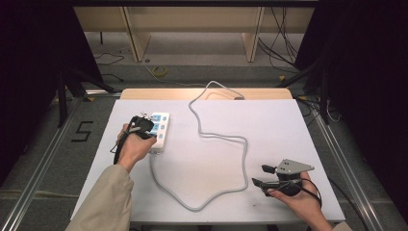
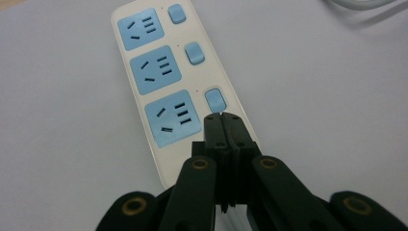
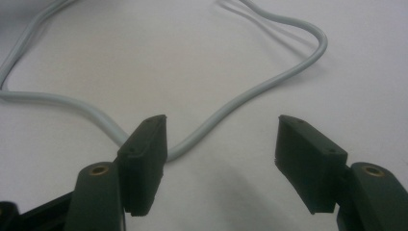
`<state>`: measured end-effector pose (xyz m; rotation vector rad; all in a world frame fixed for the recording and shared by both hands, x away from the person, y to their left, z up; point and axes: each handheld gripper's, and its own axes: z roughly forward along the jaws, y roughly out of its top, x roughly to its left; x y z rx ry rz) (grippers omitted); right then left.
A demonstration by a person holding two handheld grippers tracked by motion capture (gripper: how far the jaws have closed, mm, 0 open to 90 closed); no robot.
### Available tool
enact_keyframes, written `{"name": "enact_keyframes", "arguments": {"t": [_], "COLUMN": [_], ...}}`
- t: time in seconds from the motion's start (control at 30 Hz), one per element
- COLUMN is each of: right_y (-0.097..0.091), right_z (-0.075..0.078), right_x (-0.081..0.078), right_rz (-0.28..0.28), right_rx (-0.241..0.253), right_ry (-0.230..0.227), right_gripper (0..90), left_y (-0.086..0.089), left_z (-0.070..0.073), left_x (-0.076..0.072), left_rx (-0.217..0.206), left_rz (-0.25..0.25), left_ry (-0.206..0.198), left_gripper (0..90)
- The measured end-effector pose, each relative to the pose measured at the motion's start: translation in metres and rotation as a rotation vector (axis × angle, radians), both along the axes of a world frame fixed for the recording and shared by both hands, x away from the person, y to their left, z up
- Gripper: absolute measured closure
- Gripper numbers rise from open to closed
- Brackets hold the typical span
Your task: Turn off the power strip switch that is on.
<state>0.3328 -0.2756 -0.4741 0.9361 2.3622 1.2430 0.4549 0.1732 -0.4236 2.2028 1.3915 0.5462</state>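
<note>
Left gripper (image 2: 222, 117) at nine o'clock on the table (image 1: 288, 125), jaws pressed together on nothing, tips at the nearest switch (image 2: 215, 100) of the white power strip (image 1: 160, 131). Grey cord (image 1: 226, 137) looping through the centre. Right gripper (image 1: 262, 175) at four o'clock, jaws spread wide, empty, over bare tabletop beside the cord.

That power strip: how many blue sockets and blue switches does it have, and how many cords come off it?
On the power strip:
Blue sockets: 3
Blue switches: 3
Grey cords: 1
Total: 7
The shut left gripper sits just below the nearest switch.
</note>
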Motion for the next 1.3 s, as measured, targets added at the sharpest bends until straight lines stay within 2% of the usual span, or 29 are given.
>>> {"name": "enact_keyframes", "arguments": {"t": [1.3], "right_y": [-0.002], "right_z": [0.0], "right_x": [-0.001], "right_rz": [-0.008], "right_rx": [0.0], "right_ry": [-0.001], "right_gripper": [36.7], "left_y": [-0.006], "left_z": [0.0], "left_x": [0.022], "left_rx": [0.034], "left_rz": [0.004], "left_ry": [0.051], "left_gripper": [89.6]}}
